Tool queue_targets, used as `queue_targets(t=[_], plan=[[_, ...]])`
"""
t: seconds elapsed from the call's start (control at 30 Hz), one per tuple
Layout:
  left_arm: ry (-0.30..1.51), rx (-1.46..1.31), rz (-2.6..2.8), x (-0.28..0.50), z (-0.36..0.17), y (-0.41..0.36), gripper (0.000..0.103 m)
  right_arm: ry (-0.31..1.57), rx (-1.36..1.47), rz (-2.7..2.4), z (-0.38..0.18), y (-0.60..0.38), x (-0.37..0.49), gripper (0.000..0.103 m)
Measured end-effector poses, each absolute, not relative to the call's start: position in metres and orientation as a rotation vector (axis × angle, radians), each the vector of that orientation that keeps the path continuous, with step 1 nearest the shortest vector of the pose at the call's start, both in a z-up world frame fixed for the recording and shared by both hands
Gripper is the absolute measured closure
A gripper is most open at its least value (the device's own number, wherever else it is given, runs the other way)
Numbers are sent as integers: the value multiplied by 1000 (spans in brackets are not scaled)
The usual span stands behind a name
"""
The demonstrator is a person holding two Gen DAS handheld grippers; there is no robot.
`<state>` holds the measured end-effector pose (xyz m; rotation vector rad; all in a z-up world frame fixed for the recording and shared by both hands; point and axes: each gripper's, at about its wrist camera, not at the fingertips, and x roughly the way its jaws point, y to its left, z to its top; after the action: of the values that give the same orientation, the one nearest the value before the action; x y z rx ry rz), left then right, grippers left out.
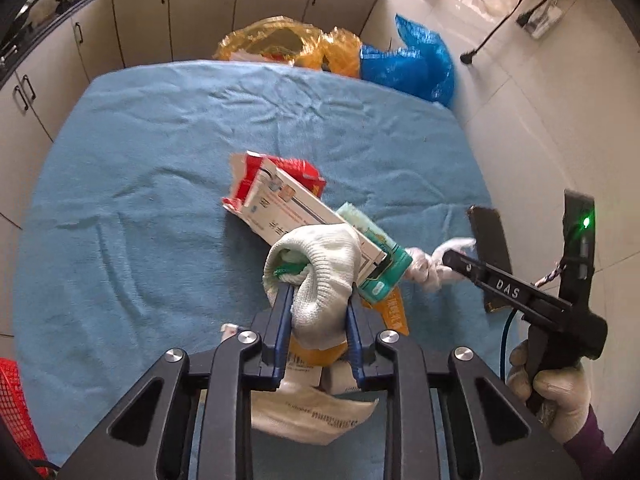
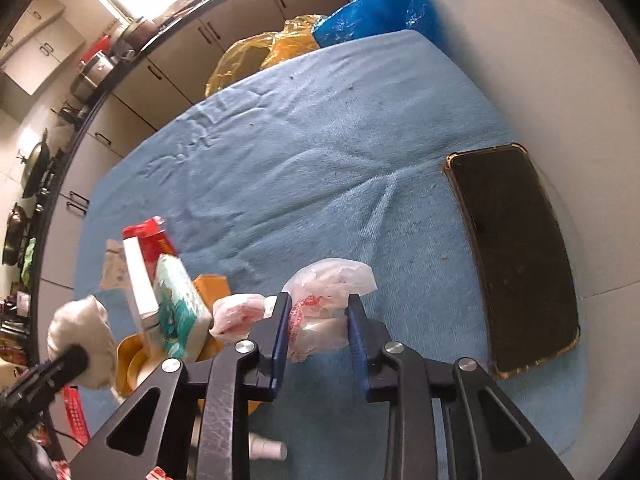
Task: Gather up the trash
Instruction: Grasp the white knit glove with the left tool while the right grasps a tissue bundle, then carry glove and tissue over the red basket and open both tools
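A heap of trash lies on the blue-cloth table (image 1: 160,160): a red-and-white carton (image 1: 272,188), a teal box (image 1: 384,264), an orange packet and paper scraps. My left gripper (image 1: 318,292) is shut on a white knitted glove (image 1: 320,272) at the near side of the heap. In the right wrist view my right gripper (image 2: 318,308) is shut on a crumpled white plastic bag (image 2: 328,292) with red print, just right of the same heap, where the teal box (image 2: 180,300) and the glove (image 2: 80,332) also show.
A black phone (image 2: 516,256) in a clear case lies on the cloth to the right. Beyond the table's far edge stand a yellow bag (image 1: 280,44) and a blue bag (image 1: 408,64). A red basket (image 1: 16,408) sits at the near left. Cabinets line the back wall.
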<state>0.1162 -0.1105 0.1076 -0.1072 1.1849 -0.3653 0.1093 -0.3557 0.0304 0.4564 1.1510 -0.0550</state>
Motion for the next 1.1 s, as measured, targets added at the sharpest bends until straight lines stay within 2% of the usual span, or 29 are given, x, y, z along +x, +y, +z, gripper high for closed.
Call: queue_targets(t=[0.3,0.57,0.8,1.1], plan=[[1104,-255,-389,81,152,-60,80,1112,495,-59,56,-363,65,75],[1064,-253,-308,32,157,-5,80,1081,515,-2,84,-332,41,75],[1037,-291,-162,-4,159,72,79,1073,427,96,105,-267,38,74],[1023,-404,109,-57,148,198,79,1105,296,332,115,-130,51,74]])
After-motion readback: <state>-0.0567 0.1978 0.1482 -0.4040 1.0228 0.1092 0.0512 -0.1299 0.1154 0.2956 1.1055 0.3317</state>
